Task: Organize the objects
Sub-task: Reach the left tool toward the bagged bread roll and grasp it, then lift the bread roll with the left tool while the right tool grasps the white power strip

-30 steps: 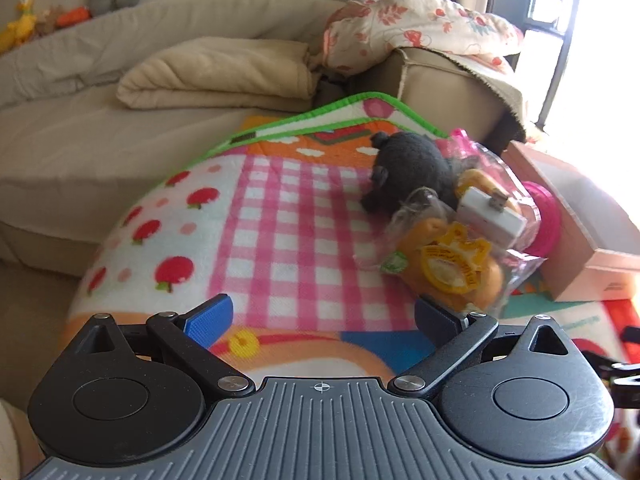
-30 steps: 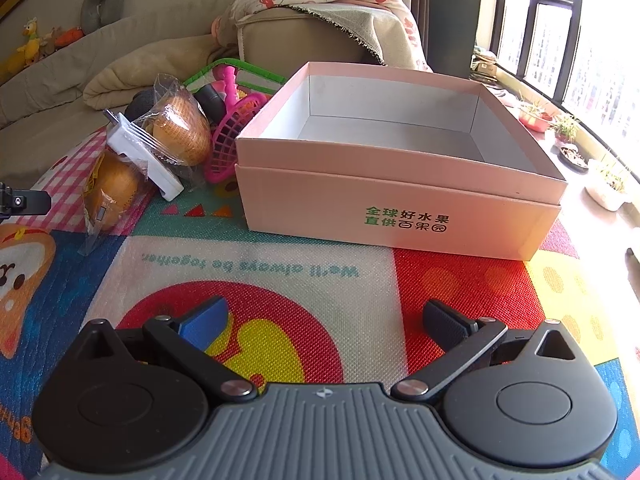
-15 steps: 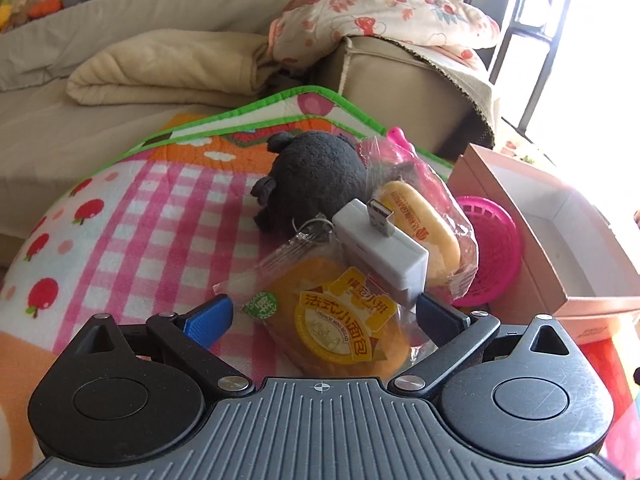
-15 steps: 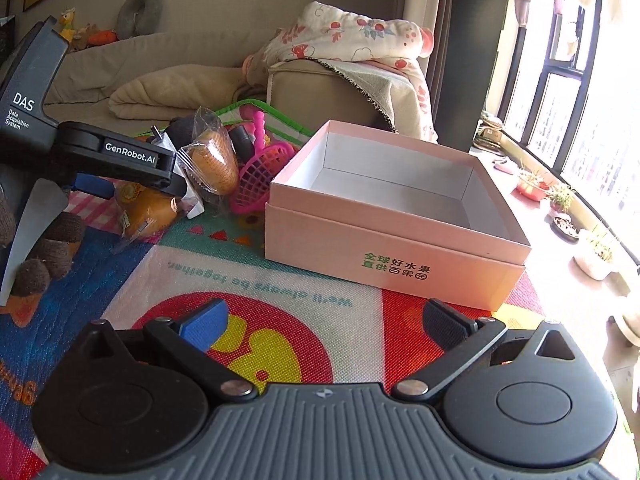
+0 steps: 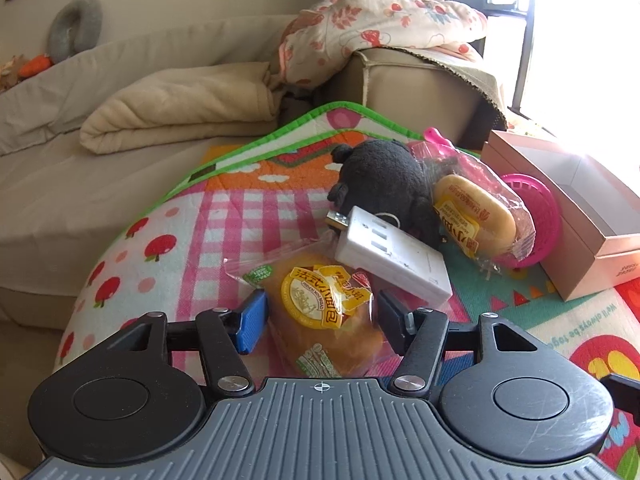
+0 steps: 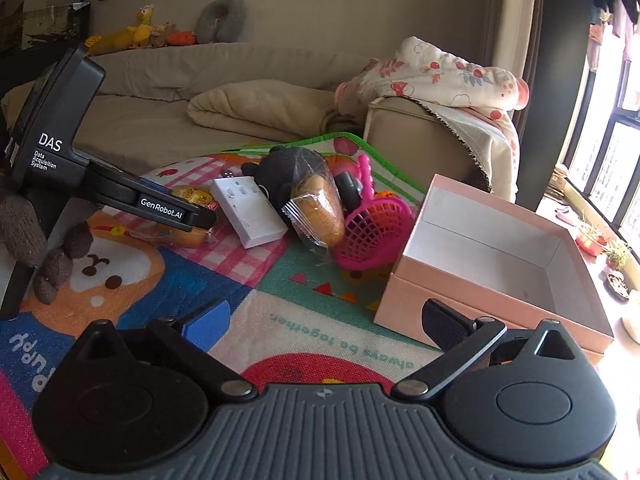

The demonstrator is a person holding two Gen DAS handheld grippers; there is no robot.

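A bagged bread with a yellow label [image 5: 320, 312] lies on the play mat [image 5: 224, 224], between the fingers of my left gripper [image 5: 322, 324]. Its jaws are closing, and the pads stand close beside the wrapper. A white plug adapter [image 5: 394, 256] leans on the bag's far end. Behind it sit a black plush toy [image 5: 384, 180], a second bagged bread [image 5: 476, 212] and a pink net scoop [image 5: 536, 216]. The pink box [image 6: 460, 304] stands open-topped at the right. My right gripper [image 6: 326, 325] hovers above the mat, jaws wide and closing slightly, nothing between them.
A beige sofa [image 5: 80, 184] with a folded blanket [image 5: 180, 108] runs along the mat's far side. A floral quilt [image 6: 440, 76] covers the armrest. A hand in a brown knit glove [image 6: 20, 224] holds the left gripper's body [image 6: 172, 210]. Windows stand at the right.
My left gripper moved in over the labelled bread and its jaws narrowed around it. My right gripper rose and rolled, so the box now sits further right in its view.
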